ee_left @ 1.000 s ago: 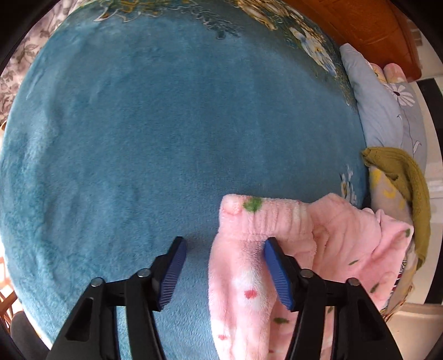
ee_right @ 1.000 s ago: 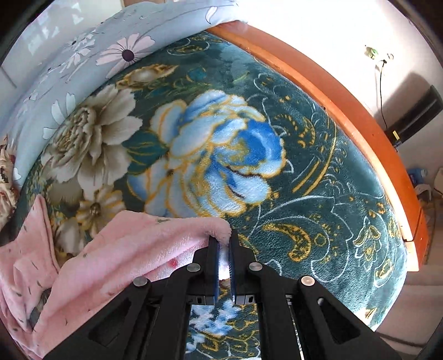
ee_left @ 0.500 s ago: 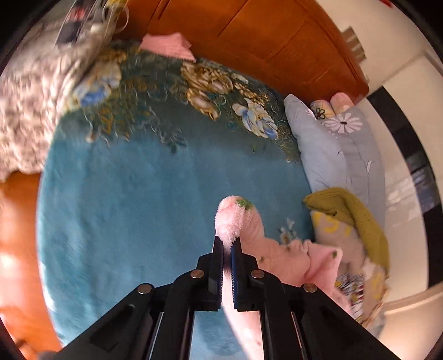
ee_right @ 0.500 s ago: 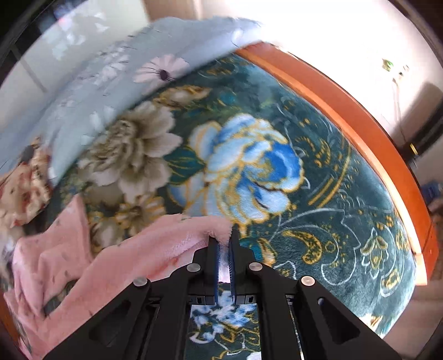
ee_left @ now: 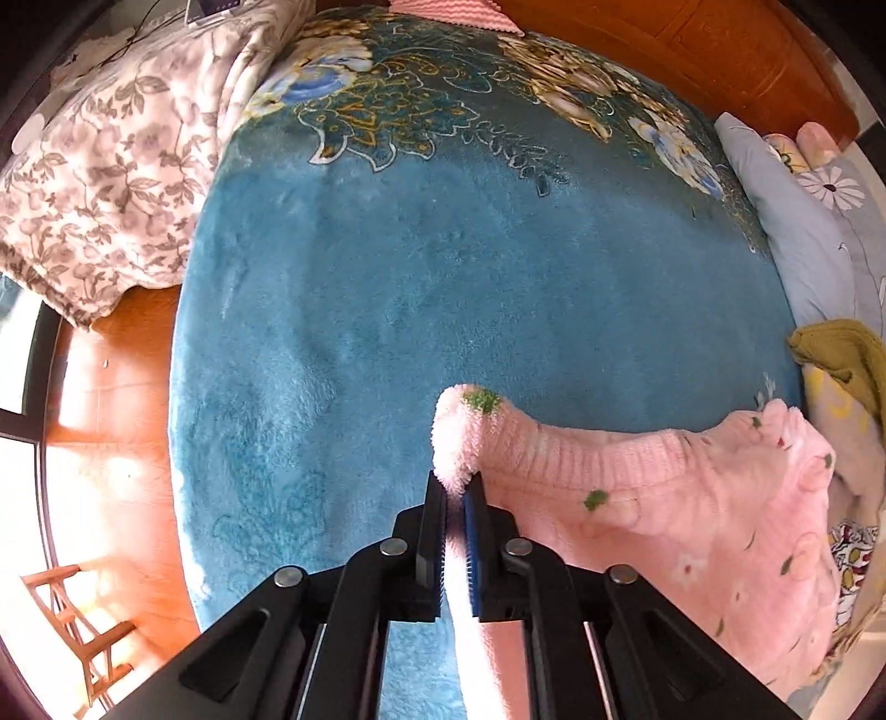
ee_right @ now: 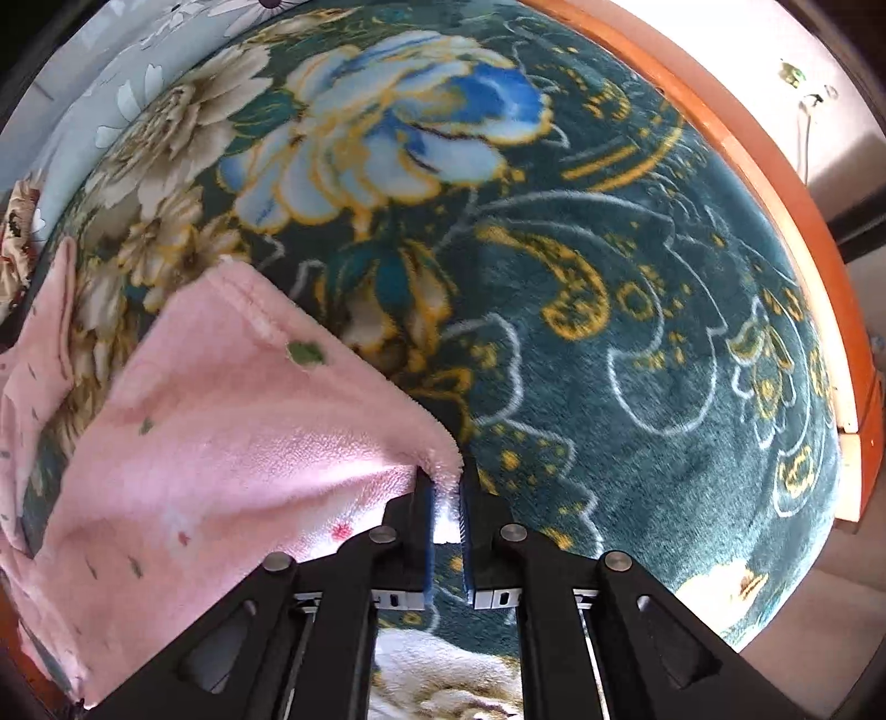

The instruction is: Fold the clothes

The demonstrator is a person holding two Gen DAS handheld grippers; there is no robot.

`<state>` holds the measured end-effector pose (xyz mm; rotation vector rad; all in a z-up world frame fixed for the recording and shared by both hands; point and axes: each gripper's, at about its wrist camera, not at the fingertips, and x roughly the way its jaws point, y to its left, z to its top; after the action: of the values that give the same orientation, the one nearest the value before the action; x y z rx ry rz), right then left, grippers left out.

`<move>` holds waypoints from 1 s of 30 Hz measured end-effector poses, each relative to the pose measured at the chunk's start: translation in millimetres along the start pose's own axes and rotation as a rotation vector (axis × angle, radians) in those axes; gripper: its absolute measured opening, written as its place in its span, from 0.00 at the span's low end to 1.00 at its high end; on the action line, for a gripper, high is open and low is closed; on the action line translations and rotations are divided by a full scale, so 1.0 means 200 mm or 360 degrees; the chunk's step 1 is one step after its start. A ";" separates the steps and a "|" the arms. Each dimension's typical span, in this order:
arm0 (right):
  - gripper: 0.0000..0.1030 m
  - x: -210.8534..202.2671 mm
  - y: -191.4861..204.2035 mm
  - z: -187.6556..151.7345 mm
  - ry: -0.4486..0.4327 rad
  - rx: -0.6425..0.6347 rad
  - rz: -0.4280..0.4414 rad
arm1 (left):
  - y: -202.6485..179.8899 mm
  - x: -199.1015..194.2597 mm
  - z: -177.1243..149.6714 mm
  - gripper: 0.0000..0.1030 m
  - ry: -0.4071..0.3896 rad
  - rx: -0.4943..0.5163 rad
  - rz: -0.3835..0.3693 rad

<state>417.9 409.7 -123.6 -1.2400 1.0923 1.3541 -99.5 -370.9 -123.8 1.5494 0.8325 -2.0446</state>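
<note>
A fluffy pink garment (ee_left: 664, 498) with small green and red specks hangs over a teal floral blanket (ee_left: 443, 277) on a bed. My left gripper (ee_left: 455, 498) is shut on a corner of its ribbed band, which stretches to the right toward the bunched rest of the cloth. My right gripper (ee_right: 446, 487) is shut on another corner of the pink garment (ee_right: 221, 432), which spreads down and left from the jaws. Both corners are held lifted above the blanket.
A grey-floral quilt (ee_left: 99, 155) lies at the far left. Light blue flowered pillows (ee_left: 797, 238) and an olive-green garment (ee_left: 847, 354) lie at the right. A folded pink cloth (ee_left: 454, 11) rests at the headboard. The orange wooden bed frame (ee_right: 775, 183) borders the blanket.
My left gripper closed on the garment's ribbed band and lifted it, stretching it out. My right gripper stayed shut and pulled its corner up, spreading the pink cloth wider.
</note>
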 end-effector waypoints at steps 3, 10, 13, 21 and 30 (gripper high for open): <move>0.35 -0.08 -0.01 0.04 -0.0090 -0.0009 0.0046 | 0.01 -0.01 0.00 0.18 0.0037 -0.0074 -0.0019; 0.48 -0.32 0.15 0.22 -0.0386 -0.0032 0.0241 | -0.09 -0.22 -0.12 0.61 -0.0074 -0.0204 -0.0225; 0.52 -0.31 0.38 0.33 -0.0400 -0.0098 0.0435 | -0.22 -0.31 -0.22 0.62 -0.0059 -0.0120 -0.0378; 0.52 0.07 1.10 0.39 -0.0025 -0.0229 0.0737 | -0.54 -0.40 -0.52 0.63 0.0037 0.0283 -0.0481; 0.07 0.06 1.23 0.42 -0.0118 -0.0191 0.0614 | -0.63 -0.41 -0.58 0.63 0.0054 0.0391 -0.0422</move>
<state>163.4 460.5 -127.8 -1.0879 1.2560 1.7639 -78.9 -200.6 -43.0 1.6820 0.8654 -2.3931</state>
